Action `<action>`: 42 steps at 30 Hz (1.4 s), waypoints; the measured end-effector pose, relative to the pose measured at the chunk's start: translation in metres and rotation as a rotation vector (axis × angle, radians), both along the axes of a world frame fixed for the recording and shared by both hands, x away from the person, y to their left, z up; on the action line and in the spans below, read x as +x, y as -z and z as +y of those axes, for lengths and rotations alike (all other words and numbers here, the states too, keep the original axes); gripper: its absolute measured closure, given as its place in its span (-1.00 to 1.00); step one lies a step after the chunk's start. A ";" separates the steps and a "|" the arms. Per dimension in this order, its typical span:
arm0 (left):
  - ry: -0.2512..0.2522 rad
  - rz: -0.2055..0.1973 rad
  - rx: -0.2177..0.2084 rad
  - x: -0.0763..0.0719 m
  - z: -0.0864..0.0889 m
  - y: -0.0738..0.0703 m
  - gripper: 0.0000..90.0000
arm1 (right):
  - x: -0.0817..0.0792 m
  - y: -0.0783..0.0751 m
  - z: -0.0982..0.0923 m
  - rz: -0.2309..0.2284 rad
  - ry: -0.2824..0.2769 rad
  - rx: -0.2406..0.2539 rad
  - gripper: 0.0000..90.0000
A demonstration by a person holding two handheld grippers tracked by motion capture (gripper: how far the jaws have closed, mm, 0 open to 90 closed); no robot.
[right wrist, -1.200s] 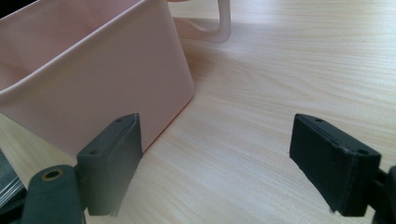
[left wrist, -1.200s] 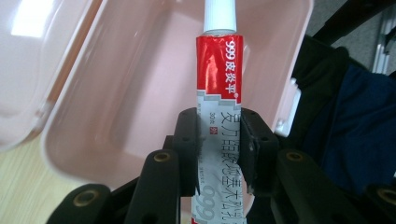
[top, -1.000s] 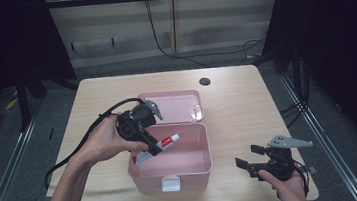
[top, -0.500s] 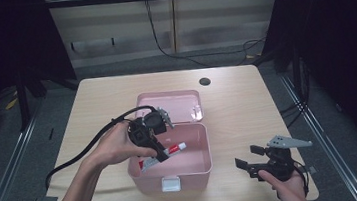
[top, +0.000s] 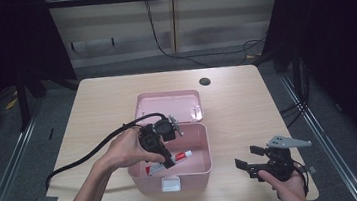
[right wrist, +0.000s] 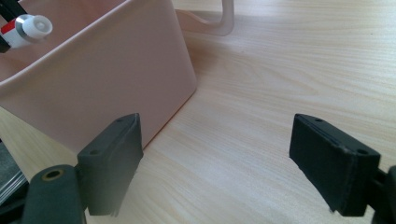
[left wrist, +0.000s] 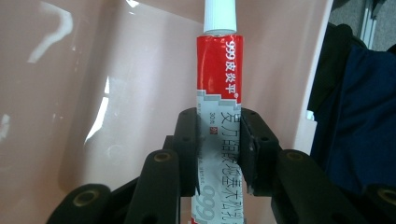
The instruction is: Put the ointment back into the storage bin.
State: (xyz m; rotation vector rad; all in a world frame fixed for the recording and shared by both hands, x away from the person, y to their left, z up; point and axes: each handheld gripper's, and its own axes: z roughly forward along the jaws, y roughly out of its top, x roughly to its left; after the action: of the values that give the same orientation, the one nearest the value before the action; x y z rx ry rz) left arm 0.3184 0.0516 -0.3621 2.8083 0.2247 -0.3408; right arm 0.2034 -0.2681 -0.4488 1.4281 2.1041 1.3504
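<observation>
Glossy pink plastic box [top: 194,171] on a matt pale wood table [top: 101,103].

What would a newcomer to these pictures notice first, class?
First, the red, white-capped ointment tube, clamped in the left gripper over the open pink plastic box at the middle of the pale wooden table. Next, the right gripper, its jaws wide apart, near the table's front right corner.

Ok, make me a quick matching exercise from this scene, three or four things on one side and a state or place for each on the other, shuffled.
Things:
1. tube
2. pink box
3. left gripper
4. right gripper

States or places:
A. jaws wide apart over bare wood
B. red and white, clamped
C. lid open, on the table
D. shut on the tube

Pairs: 1-B, 2-C, 3-D, 4-A
</observation>
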 end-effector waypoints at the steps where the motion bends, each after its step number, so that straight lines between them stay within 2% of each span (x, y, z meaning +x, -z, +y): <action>1: 0.005 0.003 0.008 0.000 -0.001 0.001 0.57 | 0.000 0.000 0.000 0.004 -0.001 -0.003 -0.62; 2: 0.011 0.008 0.018 0.000 -0.002 0.003 0.57 | 0.000 0.001 0.000 0.003 -0.003 -0.005 -0.62; 13: 0.020 0.030 0.029 0.001 -0.008 0.015 0.57 | 0.000 0.001 0.000 0.003 -0.004 -0.002 -0.62; 15: 0.030 0.035 0.046 0.002 -0.010 0.018 0.57 | 0.000 0.001 0.000 0.005 -0.004 -0.002 -0.62; 18: 0.040 0.060 0.047 0.004 -0.013 0.026 0.57 | 0.000 0.000 0.000 0.008 -0.005 0.001 -0.62; 23: 0.045 0.071 0.051 0.003 -0.016 0.033 0.57 | 0.001 0.001 0.000 0.006 -0.006 -0.002 -0.62; 26: 0.070 0.075 0.061 0.003 -0.019 0.037 0.57 | 0.000 0.001 0.000 0.006 -0.006 -0.001 -0.62; 27: 0.060 0.076 0.058 0.002 -0.020 0.039 0.57 | 0.001 0.001 0.000 0.006 -0.007 -0.001 -0.62; 29: 0.085 0.076 0.071 0.003 -0.020 0.041 0.57 | 0.000 0.001 0.000 0.006 -0.006 -0.002 -0.62; 31: 0.069 0.083 0.063 0.002 -0.021 0.044 0.57 | 0.000 0.001 0.000 0.005 -0.006 -0.001 -0.62; 32: 0.089 0.079 0.072 0.003 -0.022 0.044 0.57 | 0.000 0.001 0.000 0.005 -0.007 -0.001 -0.62; 42: 0.114 0.099 0.096 0.002 -0.026 0.054 0.57 | 0.001 0.001 0.000 0.007 -0.007 -0.001 -0.62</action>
State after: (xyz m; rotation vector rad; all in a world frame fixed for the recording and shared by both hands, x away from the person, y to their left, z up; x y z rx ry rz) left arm 0.3206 0.0260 -0.4162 2.9084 0.1056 -0.5089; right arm 0.2042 -0.2680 -0.4498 1.4281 2.1158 1.3491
